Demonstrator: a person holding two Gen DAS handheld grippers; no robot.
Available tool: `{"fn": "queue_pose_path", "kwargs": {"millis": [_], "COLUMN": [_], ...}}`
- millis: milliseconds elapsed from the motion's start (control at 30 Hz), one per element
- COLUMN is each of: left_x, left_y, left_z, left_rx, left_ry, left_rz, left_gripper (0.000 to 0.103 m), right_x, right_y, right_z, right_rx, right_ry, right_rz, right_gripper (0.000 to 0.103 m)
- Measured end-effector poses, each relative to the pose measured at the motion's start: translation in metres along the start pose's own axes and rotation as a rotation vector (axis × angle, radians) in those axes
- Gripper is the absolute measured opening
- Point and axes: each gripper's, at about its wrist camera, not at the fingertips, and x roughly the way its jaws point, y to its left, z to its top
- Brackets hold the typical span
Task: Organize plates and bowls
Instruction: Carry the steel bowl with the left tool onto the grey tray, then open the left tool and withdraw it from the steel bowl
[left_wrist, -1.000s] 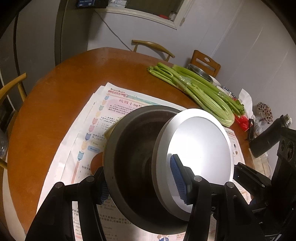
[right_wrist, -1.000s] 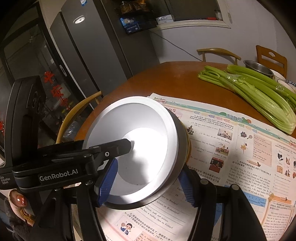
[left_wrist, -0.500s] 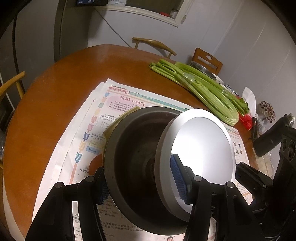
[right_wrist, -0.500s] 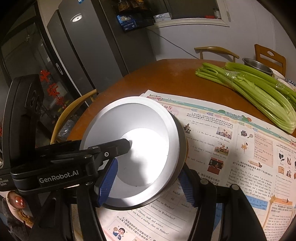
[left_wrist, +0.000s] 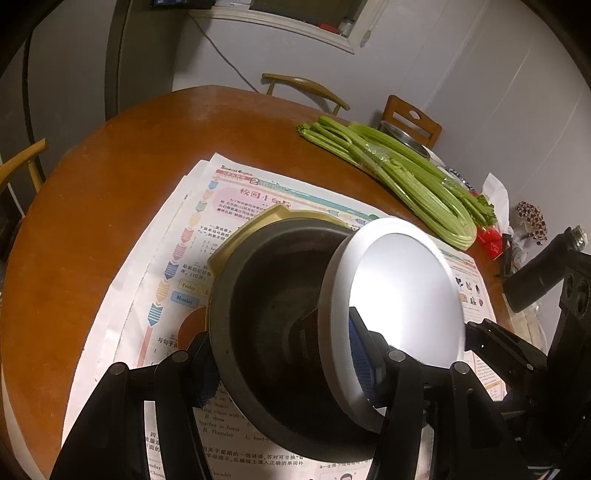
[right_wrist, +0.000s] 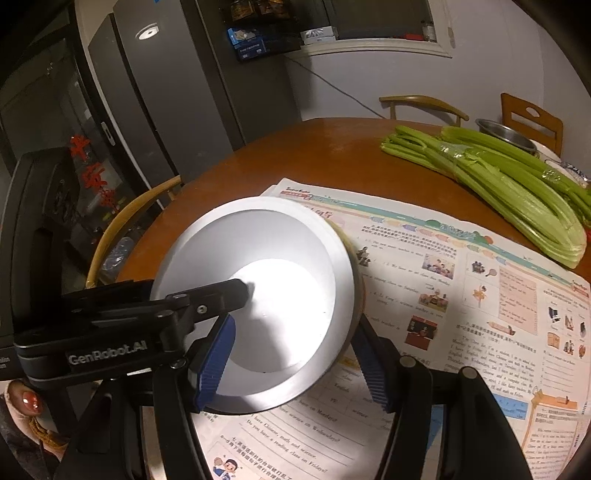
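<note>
A white bowl (right_wrist: 273, 306) nests tilted inside a dark grey bowl (left_wrist: 266, 325), and both lie over a gold plate (left_wrist: 255, 229) on the newspaper. My left gripper (left_wrist: 280, 365) is shut on the stacked rims of the two bowls, its right pad inside the white bowl (left_wrist: 402, 295). My right gripper (right_wrist: 291, 365) straddles the white bowl's near wall, left pad inside and right pad outside, shut on it. The left gripper's finger (right_wrist: 207, 299) reaches into the white bowl in the right wrist view.
Newspaper sheets (right_wrist: 461, 280) cover the near part of the round wooden table (left_wrist: 92, 206). A celery bunch (left_wrist: 399, 177) lies at the far right, with a steel bowl (right_wrist: 506, 134) behind it. Chairs ring the table; a fridge (right_wrist: 159, 88) stands left.
Both grippers have lifted and drawn back a little with the bowls. The gold plate under the dark bowl has come into view at its far edge.
</note>
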Motion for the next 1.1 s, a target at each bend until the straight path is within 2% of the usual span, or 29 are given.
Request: {"fn": "queue_pose_path", "kwargs": {"millis": [200, 667, 967, 1100], "left_x": [-0.007, -0.029, -0.055, -0.063], "left_y": [0.000, 0.002, 0.002, -0.001], "left_z": [0.000, -0.003, -0.007, -0.011], "left_rx": [0.007, 0.015, -0.003, 0.000], "left_ry": [-0.014, -0.068, -0.123, -0.149], "left_rz": [0.017, 0.087, 0.089, 0.129], "left_gripper": [0.060, 0.060, 0.062, 0.063], "right_x": [-0.005, -0.011, -0.022, -0.030], "right_y": [0.000, -0.002, 0.001, 0.003], "right_z": [0.001, -0.001, -0.001, -0.001], "right_rx": [-0.018, -0.004, -0.004, -0.009], "right_ry": [-0.026, -0.040, -0.075, -0.096], "right_rz": [-0.053, -0.059, -0.045, -0.046], "right_gripper": [0.065, 0.065, 0.065, 0.065]}}
